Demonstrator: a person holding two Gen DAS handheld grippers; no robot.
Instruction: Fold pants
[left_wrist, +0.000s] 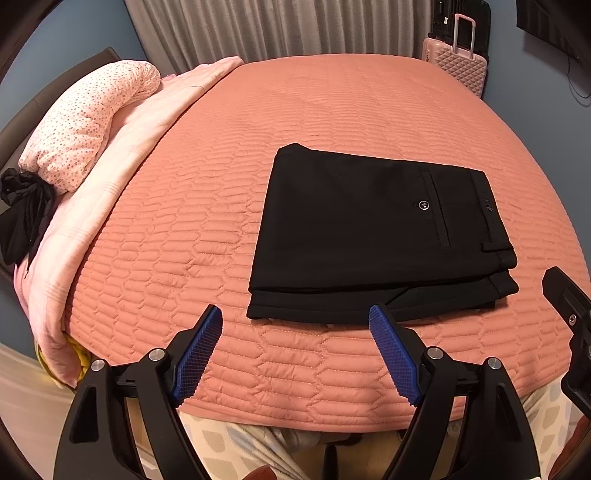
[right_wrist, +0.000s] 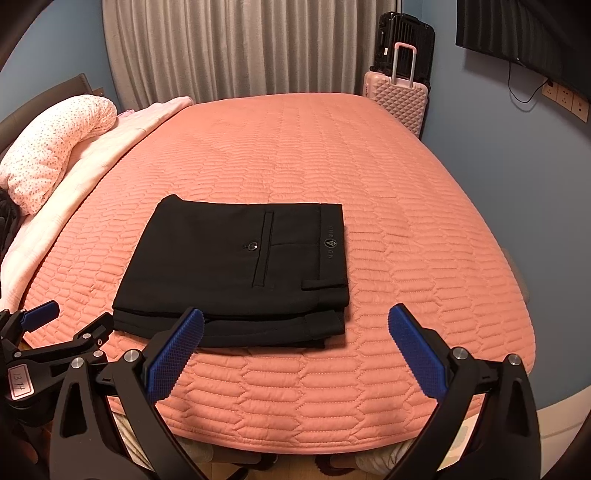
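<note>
Black pants (left_wrist: 373, 229) lie folded into a flat rectangle on the salmon quilted bed (left_wrist: 184, 221), waistband to the right and back pocket button up. They also show in the right wrist view (right_wrist: 236, 269). My left gripper (left_wrist: 295, 317) is open and empty, held above the bed's near edge just short of the pants. My right gripper (right_wrist: 295, 321) is open and empty at the pants' near right corner. The left gripper also shows at the left edge of the right wrist view (right_wrist: 66, 321).
A dotted pink pillow (left_wrist: 85, 122) and a pale pink blanket (left_wrist: 122, 155) lie along the bed's left side. A pink suitcase (right_wrist: 397, 99) and a black one (right_wrist: 404, 40) stand at the far right corner. Curtains (right_wrist: 240, 48) hang behind.
</note>
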